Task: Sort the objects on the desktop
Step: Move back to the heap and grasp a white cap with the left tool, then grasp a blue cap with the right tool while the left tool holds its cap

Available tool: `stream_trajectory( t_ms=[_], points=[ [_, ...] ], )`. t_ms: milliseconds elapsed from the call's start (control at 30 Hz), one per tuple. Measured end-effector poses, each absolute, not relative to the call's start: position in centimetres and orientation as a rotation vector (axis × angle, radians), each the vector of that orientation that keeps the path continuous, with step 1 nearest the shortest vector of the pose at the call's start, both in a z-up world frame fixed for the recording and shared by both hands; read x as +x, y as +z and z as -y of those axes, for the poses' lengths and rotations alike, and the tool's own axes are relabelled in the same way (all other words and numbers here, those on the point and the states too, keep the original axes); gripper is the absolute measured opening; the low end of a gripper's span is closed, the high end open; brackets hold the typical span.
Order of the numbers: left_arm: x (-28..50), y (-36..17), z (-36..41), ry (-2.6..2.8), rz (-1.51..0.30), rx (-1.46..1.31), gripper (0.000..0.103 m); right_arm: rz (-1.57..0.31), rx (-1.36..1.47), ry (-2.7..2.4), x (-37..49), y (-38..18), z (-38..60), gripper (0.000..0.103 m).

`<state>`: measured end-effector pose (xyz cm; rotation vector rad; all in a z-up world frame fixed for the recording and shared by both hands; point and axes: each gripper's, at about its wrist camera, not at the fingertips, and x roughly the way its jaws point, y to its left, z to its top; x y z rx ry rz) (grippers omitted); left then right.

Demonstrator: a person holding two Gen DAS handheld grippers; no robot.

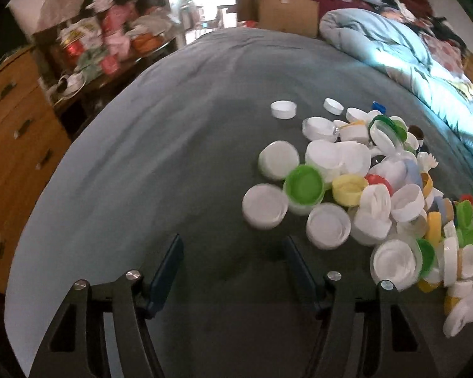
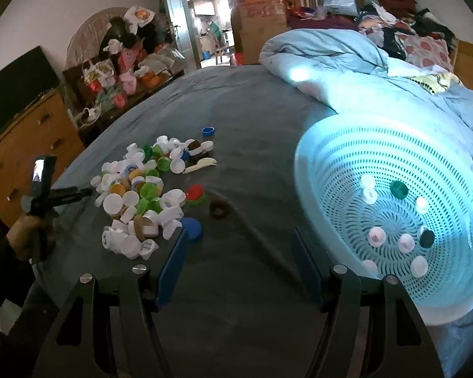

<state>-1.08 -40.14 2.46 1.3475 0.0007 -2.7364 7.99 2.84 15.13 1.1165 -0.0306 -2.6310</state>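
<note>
In the left wrist view the left gripper (image 1: 233,252) hangs wide open and empty, the caps (image 1: 356,189) heaped just ahead and to its right. In the right wrist view the right gripper (image 2: 236,245) is equally spread and empty, between caps ahead-left and the basket (image 2: 318,145) at right. This looks like the pause between picks, so next a jaw pair must drop around one edge cap.

Both grippers (image 1: 233,267) (image 2: 238,261) agape — seemingly empty
</note>
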Motion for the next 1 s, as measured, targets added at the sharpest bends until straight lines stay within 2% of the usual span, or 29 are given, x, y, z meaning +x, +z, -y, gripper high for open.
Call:
stream_trajectory(
  t_ms=[233, 267, 300, 333, 367, 467, 633, 800, 933, 1000],
  points=[
    [-3.9, 2.4, 41.3, -2.740, -0.052, 1.367, 0.070, -0.010, 1.153, -2.590, 7.5, 14.2, -0.5, 0.061],
    [-4.2, 2.3, 41.2, -2.739, -0.044, 1.370, 0.067, -0.010, 1.154, -2.583, 7.5, 14.1, -0.2, 0.061],
    [-4.1, 2.4, 41.0, -2.748, -0.034, 1.367, 0.062, -0.002, 1.149, -2.569, 7.5, 14.0, 0.1, 0.061],
    [-4.2, 2.4, 40.9, -2.753, -0.027, 1.363, 0.039, 0.008, 1.142, -2.557, 7.6, 13.9, 0.4, 0.061],
    [-4.0, 2.5, 40.7, -2.754, -0.014, 1.350, 0.032, 0.025, 1.131, -2.541, 7.7, 13.7, 0.6, 0.060],
    [-3.8, 2.5, 41.1, -2.763, -0.042, 1.332, 0.032, 0.049, 1.135, -2.495, 7.7, 12.9, 1.5, 0.054],
    [-3.9, 2.3, 41.4, -2.766, -0.067, 1.330, 0.032, 0.020, 1.191, -2.445, 6.7, 10.7, 3.2, 0.053],
    [-3.9, 2.1, 41.4, -2.773, -0.091, 1.328, 0.033, -0.175, 1.216, -2.438, 4.8, 7.9, 5.2, 0.053],
    [-4.0, 2.0, 41.5, -2.772, -0.100, 1.331, 0.033, -0.278, 1.232, -2.404, 3.5, 5.6, 5.8, 0.037],
    [-4.0, 1.9, 41.5, -2.773, -0.108, 1.332, 0.034, -0.308, 1.229, -2.387, 3.0, 4.7, 6.3, 0.035]
  ],
)
